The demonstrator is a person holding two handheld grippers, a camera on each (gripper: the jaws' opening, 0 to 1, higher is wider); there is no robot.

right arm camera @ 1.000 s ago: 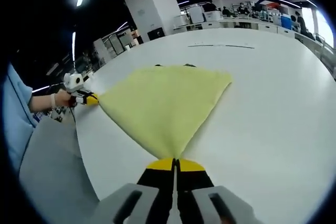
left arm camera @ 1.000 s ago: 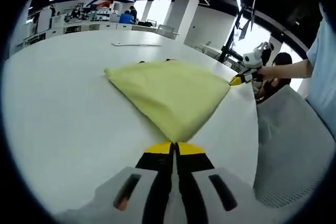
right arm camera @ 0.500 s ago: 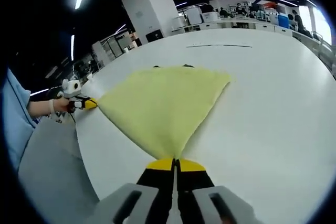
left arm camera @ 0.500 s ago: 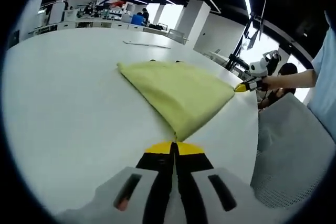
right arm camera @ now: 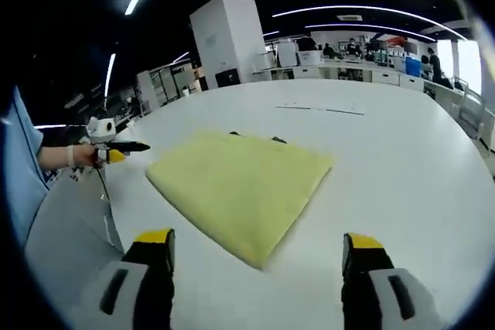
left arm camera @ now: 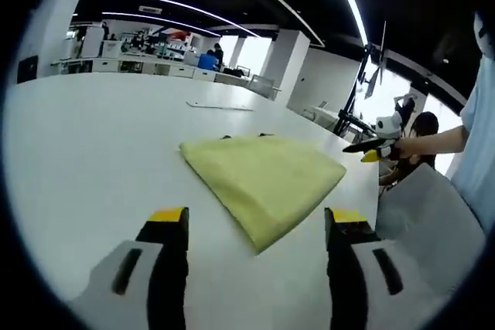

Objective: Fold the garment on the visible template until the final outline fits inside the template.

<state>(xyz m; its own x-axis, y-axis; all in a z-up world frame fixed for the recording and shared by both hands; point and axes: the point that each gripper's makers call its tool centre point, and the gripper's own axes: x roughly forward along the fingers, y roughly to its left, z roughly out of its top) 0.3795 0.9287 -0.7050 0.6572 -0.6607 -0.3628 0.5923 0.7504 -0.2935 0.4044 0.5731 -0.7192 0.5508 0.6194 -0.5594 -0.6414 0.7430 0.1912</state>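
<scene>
A yellow garment (left arm camera: pixel 263 179) lies folded flat on the white table (left arm camera: pixel 93 144), with one corner pointing toward me. My left gripper (left arm camera: pixel 257 216) stands open, its jaws wide on either side of that near corner and holding nothing. In the right gripper view the same garment (right arm camera: pixel 240 183) lies ahead of my right gripper (right arm camera: pixel 258 239), which is also open and empty. Each gripper shows in the other's view, held in a hand just off a side corner of the cloth: the right gripper (left arm camera: pixel 370 150) and the left gripper (right arm camera: pixel 116 150). Small dark marks (right arm camera: pixel 255 137) peek out at the garment's far edge.
A thin strip (left arm camera: pixel 219 106) lies on the table beyond the garment. A grey mesh chair back (left arm camera: pixel 425 222) stands at the table's near edge beside a person's blue sleeve (right arm camera: pixel 15 168). Desks and people are far behind.
Both grippers have opened and let go of the garment's corners. The cloth now lies flat on the table, and both views have drawn back and lifted a little.
</scene>
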